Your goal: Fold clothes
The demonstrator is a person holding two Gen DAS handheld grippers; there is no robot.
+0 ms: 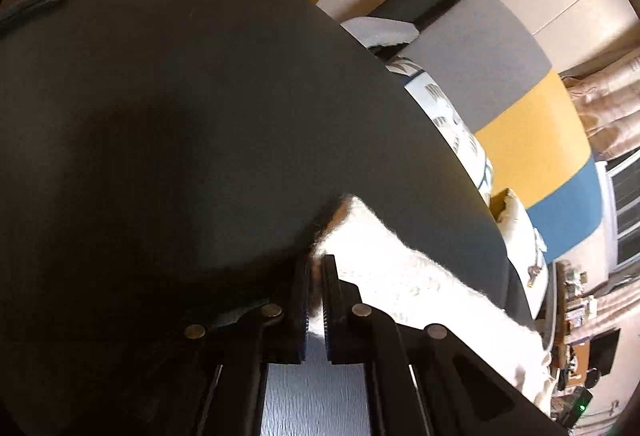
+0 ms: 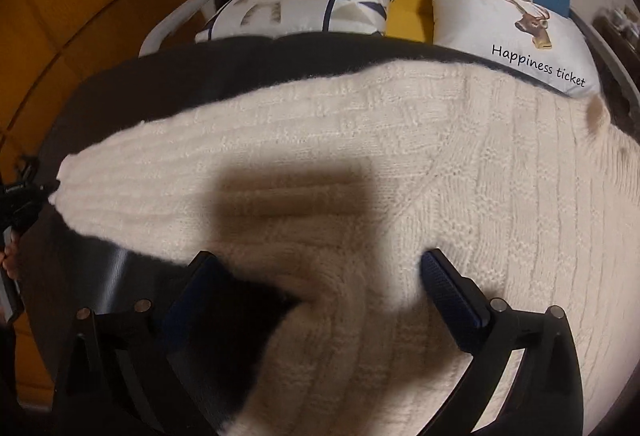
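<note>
Much of your left wrist view is lost to the dark desk (image 1: pixel 200 108), a plain grey-black surface that fills the frame from 8 to 1 o'clock and falls into deep shadow near the lens. Your left gripper (image 1: pixel 316 268) has its jaws drawn nearly together, nipping the tip of the cream knit sweater's sleeve (image 1: pixel 320 248); the pinch itself sits in shadow and only a sliver of wool shows between the pads. From there the sweater (image 1: pixel 420 284) runs off toward 4 o'clock, overexposed, its far end cut off by the gripper's own frame.

In your right wrist view the sweater (image 2: pixel 400 140) lies spread flat on the desk (image 2: pixel 160 76), covering the middle of the frame, its right side running out of view at 3 o'clock. Your right gripper (image 2: pixel 316 264) stands with its jaws wide apart, holding nothing, the sweater directly below and between them; whether the tips touch the wool cannot be told. A hard shadow blots the knit just ahead of the jaws. At 9 o'clock the left gripper (image 2: pixel 20 196) is barely visible at the sleeve end. Two cushions, one patterned (image 2: pixel 300 8) and one reading "Happiness ticket" (image 2: pixel 512 36), sit beyond the desk's far edge at 12 to 2 o'clock
</note>
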